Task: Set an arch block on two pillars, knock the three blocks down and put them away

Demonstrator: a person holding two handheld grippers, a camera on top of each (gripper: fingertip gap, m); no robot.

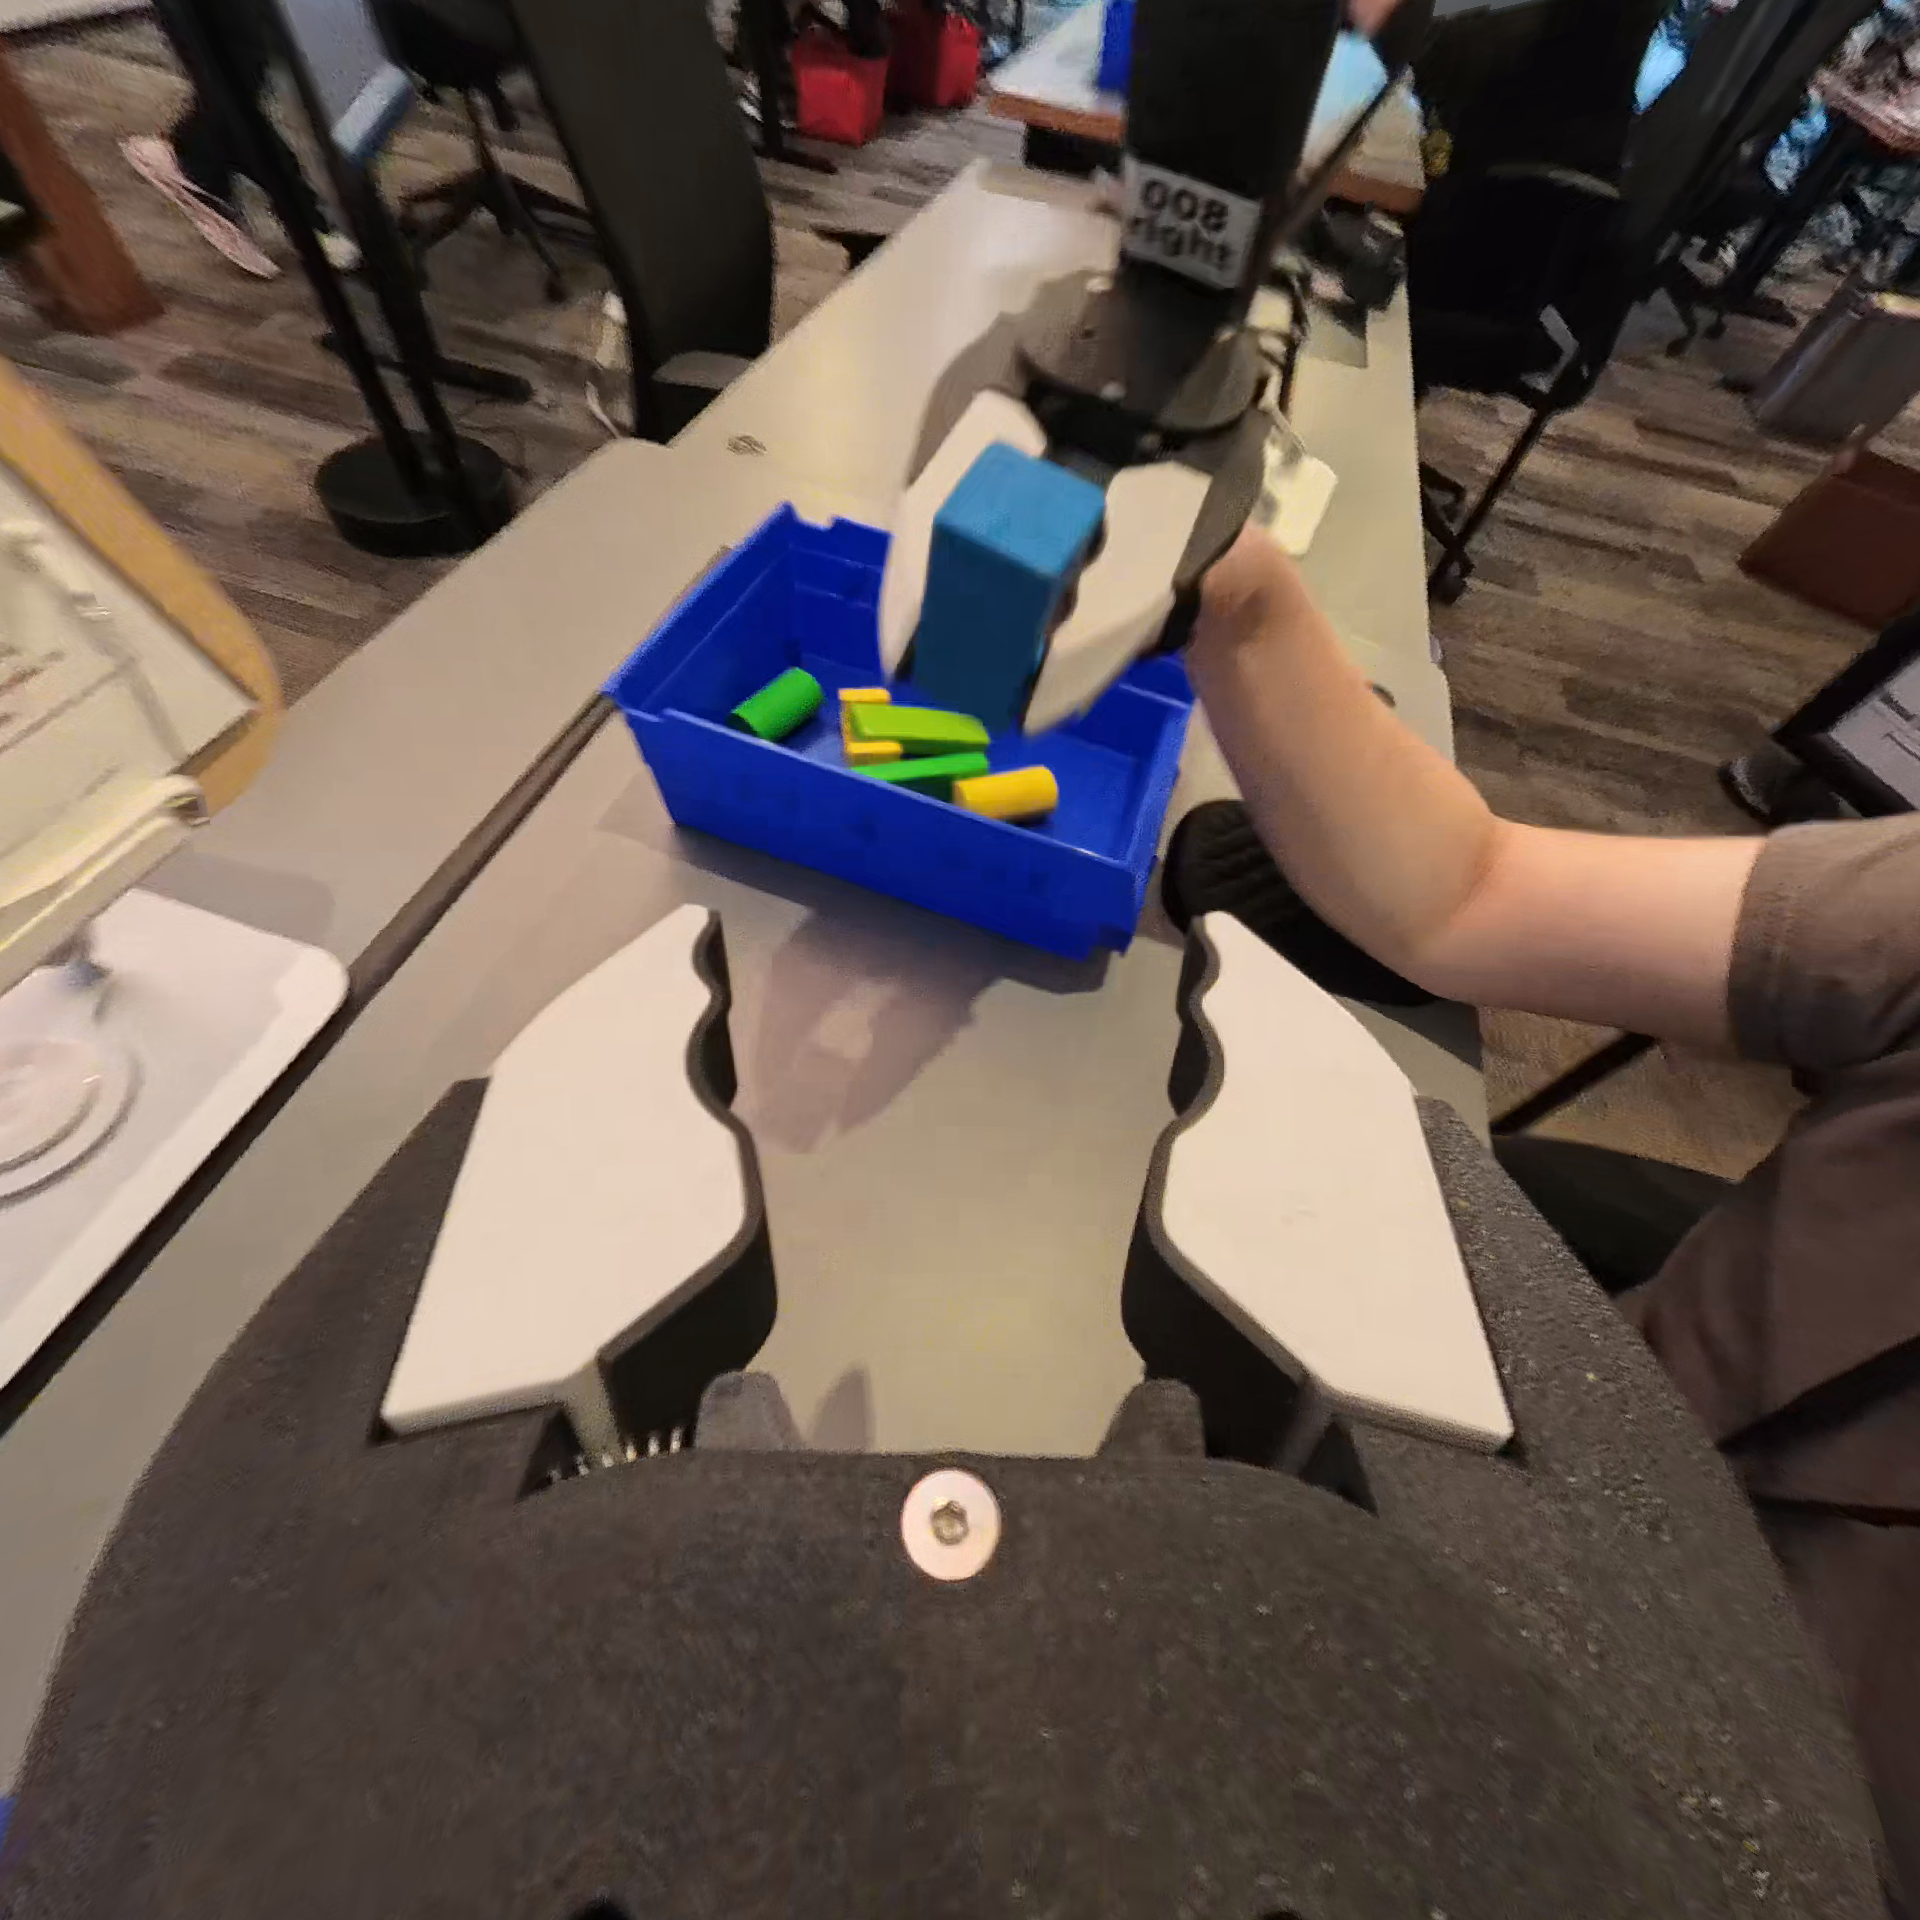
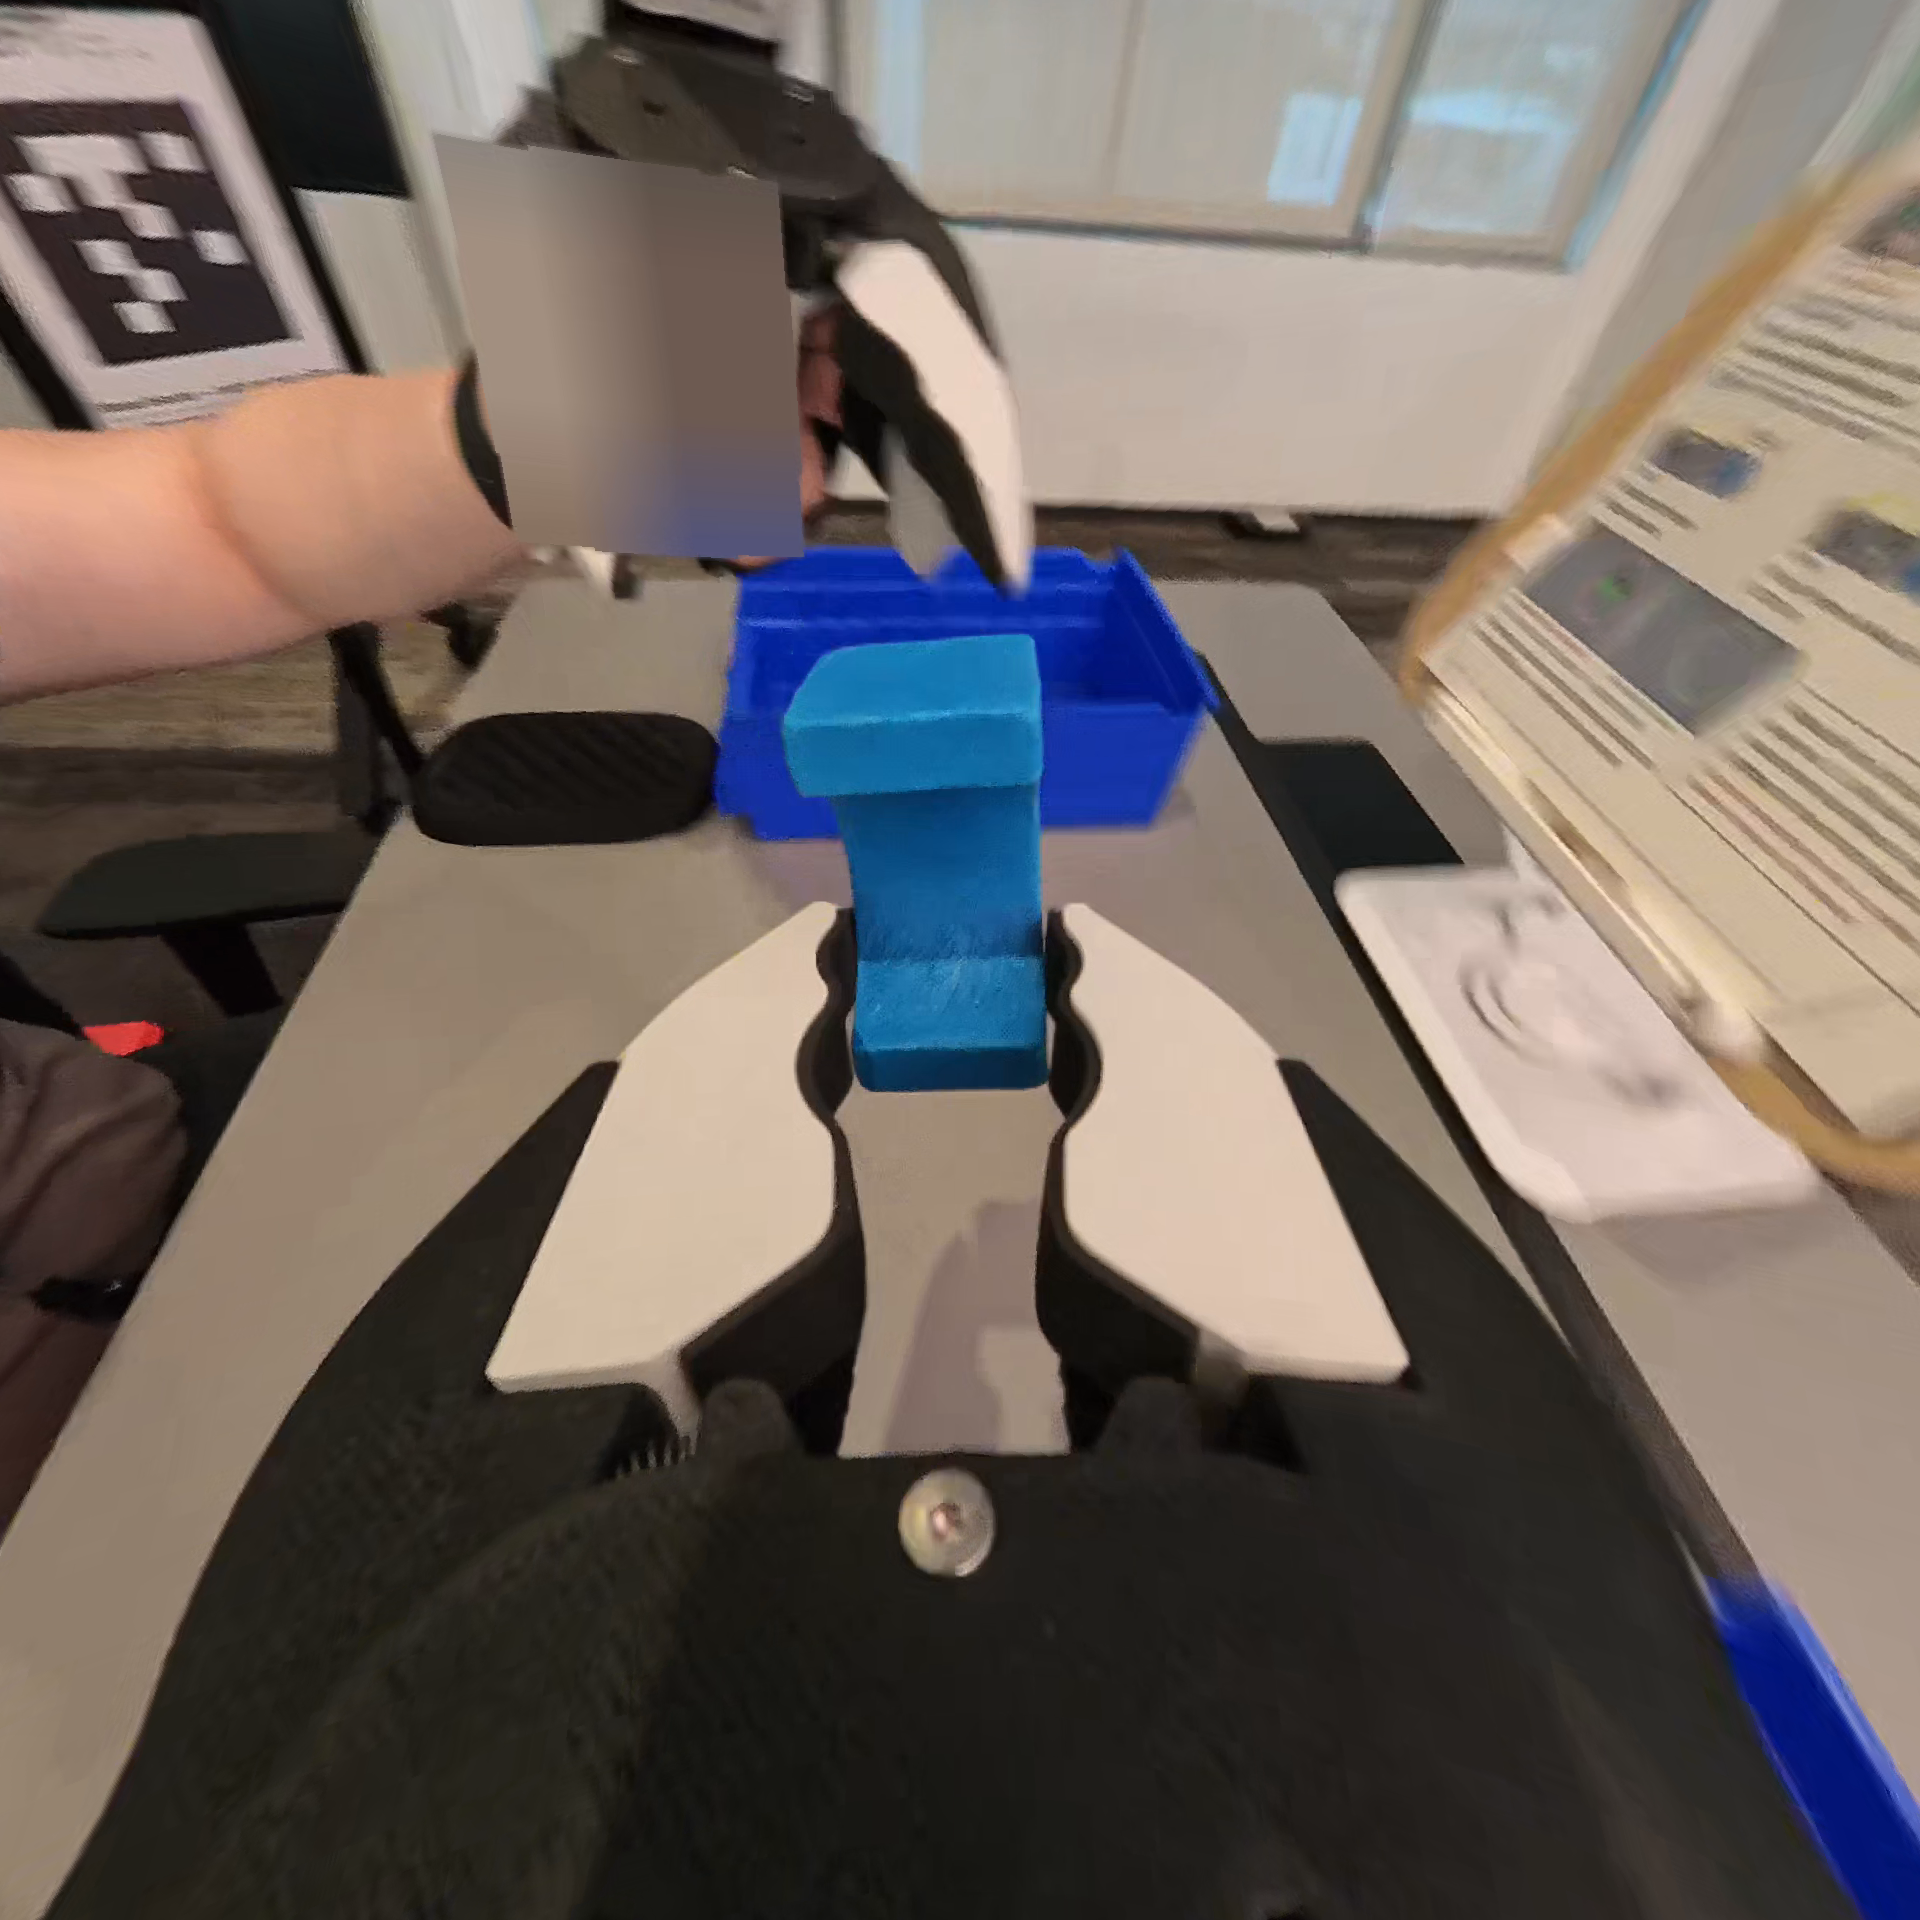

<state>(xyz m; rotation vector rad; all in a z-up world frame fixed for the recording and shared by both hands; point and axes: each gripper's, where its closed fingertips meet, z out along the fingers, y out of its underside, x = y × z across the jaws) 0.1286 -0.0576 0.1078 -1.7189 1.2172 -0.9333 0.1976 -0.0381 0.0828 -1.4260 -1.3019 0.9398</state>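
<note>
The blue arch block (image 2: 940, 862) is clamped between the fingers of the right hand-held gripper (image 2: 948, 997), gripped near one foot of the arch, its long axis pointing away from the gripper. In the left wrist view the same arch block (image 1: 997, 582) hangs above the blue bin (image 1: 904, 842), clear of the contents, with the right hand-held gripper (image 1: 987, 665) pointing down towards the bin. The bin stands on the grey desk (image 1: 914, 1226), close to the desk edge where the person's forearm (image 1: 1340, 831) reaches in. Inside the bin lie a green cylinder (image 1: 777, 704), a yellow cylinder (image 1: 1006, 793), and green wedge pieces (image 1: 920, 732) beside a yellow piece (image 1: 862, 719). The left hand-held gripper (image 1: 951, 987) is held above bare desk short of the bin, fingers spread wide, nothing between them. A white stand base (image 2: 1558, 1039) sits along the opposite desk edge.
</note>
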